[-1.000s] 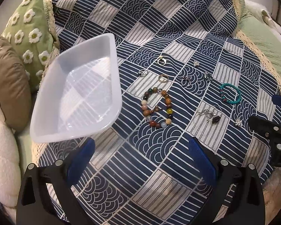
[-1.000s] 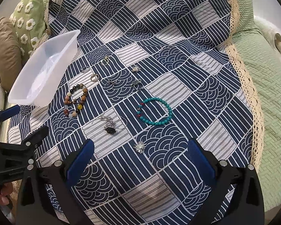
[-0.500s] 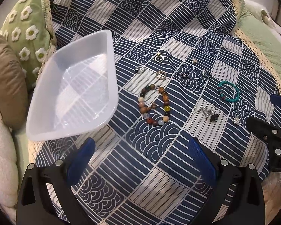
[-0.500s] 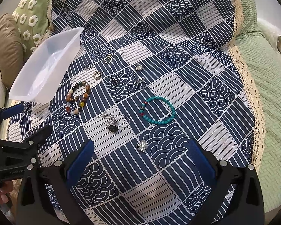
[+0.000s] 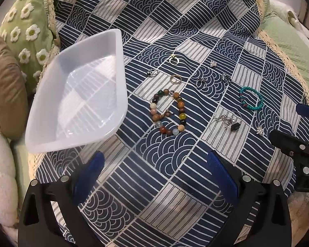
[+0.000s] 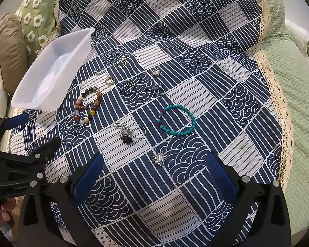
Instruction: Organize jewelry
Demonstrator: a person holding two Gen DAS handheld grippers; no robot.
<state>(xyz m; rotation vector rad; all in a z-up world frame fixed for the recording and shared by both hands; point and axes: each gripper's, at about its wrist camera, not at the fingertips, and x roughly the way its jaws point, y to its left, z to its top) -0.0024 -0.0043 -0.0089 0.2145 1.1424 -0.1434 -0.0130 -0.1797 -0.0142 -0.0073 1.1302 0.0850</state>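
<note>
Both grippers hover spread wide and empty over a navy-and-white patchwork cloth (image 5: 154,164) strewn with jewelry. Between the blue pads of the right gripper (image 6: 154,177), just ahead of the tips, lies a small silver flower-shaped charm (image 6: 159,159); beyond it, toward the left finger, sits a silver chain with a dark pendant (image 6: 126,135), and toward the right finger a turquoise bead bracelet (image 6: 178,120) (a few red beads on one side). Farther out is a scatter of small rings and charms, among them a plain band ring (image 6: 109,80) and a gold ring (image 6: 121,62). The left gripper (image 5: 154,170) frames bare cloth, with a multicoloured stone bead bracelet (image 5: 168,113) straight ahead of its open jaws and the band ring just past that. Off its left finger rests an empty translucent white plastic tray (image 5: 51,142), its corner close beside the stone bracelet but apart from it. At the far left stand a green daisy-print cushion (image 5: 26,26) and a brown cushion (image 5: 6,86); right of the cloth's lace edge lies a green quilted cover (image 6: 298,94).
</note>
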